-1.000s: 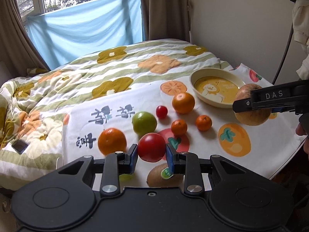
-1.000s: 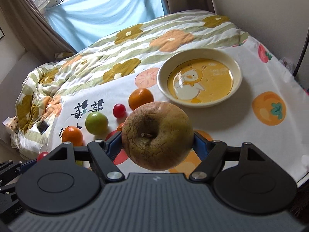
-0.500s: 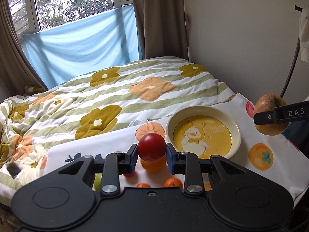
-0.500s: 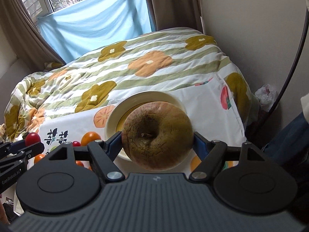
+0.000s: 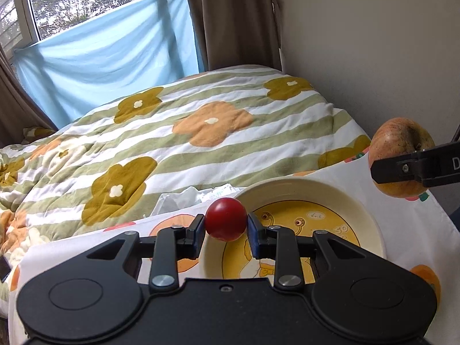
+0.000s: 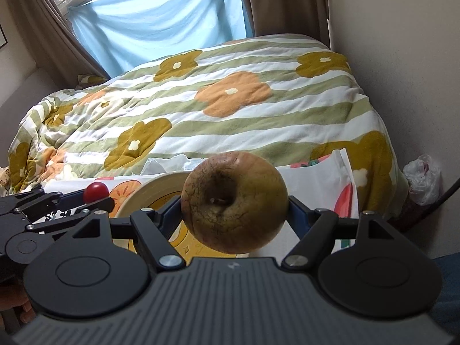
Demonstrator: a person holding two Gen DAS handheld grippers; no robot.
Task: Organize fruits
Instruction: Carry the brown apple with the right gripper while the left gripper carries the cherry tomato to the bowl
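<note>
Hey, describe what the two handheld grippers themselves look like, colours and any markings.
The left gripper has a smooth matte black body with round caps, silver screws and blue pads on its fingers. The right gripper is black too, with a ribbed grey top plate bearing a small white mark, blue pads, and white lettering starting with "D" on its side.

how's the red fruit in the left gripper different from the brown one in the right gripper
The red fruit is small, smooth and glossy; the brown fruit is far bigger, dull and cracked. The brown one shows a deep stem hollow; the red one shows none. Both are round, clamped between fingers and held above the bowl.
</note>
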